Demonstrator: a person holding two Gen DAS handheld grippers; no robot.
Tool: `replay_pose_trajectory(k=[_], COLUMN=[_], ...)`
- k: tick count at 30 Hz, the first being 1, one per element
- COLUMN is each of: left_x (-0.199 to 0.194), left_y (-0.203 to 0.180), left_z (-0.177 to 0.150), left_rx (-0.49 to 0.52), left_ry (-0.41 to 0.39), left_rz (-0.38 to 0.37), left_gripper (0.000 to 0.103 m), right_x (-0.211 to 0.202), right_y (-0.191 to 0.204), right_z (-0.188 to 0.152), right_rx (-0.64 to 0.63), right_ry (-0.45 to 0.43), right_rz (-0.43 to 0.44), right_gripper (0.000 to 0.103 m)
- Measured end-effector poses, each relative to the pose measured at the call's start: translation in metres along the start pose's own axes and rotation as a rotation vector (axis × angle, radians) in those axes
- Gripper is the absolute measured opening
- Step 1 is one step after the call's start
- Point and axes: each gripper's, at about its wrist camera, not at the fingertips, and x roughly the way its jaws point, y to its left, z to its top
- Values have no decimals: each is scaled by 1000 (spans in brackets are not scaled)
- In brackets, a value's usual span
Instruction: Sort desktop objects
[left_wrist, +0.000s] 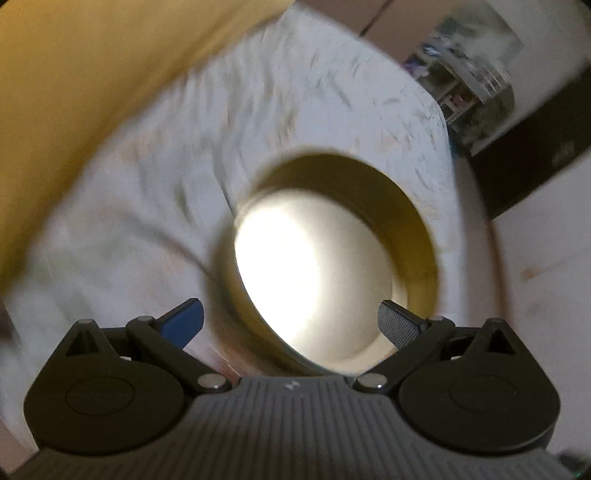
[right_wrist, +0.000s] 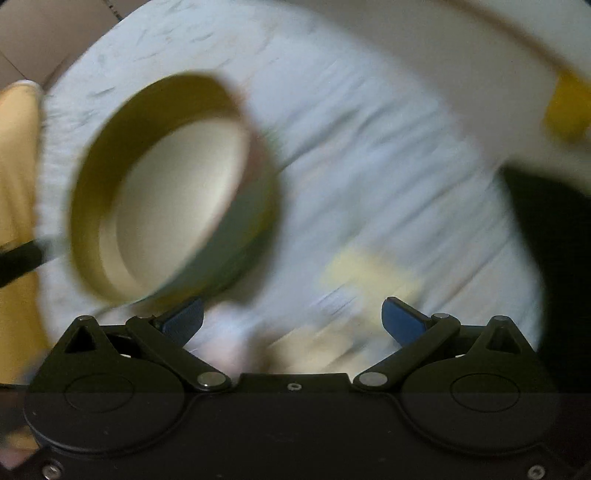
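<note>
Just a round tin, nothing visible inside, on the marbled table.

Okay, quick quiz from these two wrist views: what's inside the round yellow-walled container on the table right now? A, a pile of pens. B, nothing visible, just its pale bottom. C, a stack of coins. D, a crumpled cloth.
B: both wrist views look into the round container and, despite blur, show only its pale bare bottom; the left gripper and right gripper are both open and hold nothing.

white marbled table, yellow wall beside.
</note>
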Motion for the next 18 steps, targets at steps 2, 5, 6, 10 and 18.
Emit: replay_pose_trajectory(k=[2,5,6,10,18], left_x=[9,24,31,51,86], left_y=[10,39,49,74,83], left_z=[2,-7,-8,-10,-18], left_rx=[223,409,430,416,490], left_ry=[2,12,46,130,45], left_rz=[44,103,112,101,44], left_gripper=[103,103,103,103,103], right_x=[14,29,32,48,80], right_y=[-19,-36,-39,-36,-19], right_z=[7,18,20,25,14], right_rx=[-88,-248,-303,-465,-576], right_ry=[-132,-199,-217,-216,-215], right_rz=[-53,-76,-60,-43,-33], right_gripper=[103,103,103,103,103])
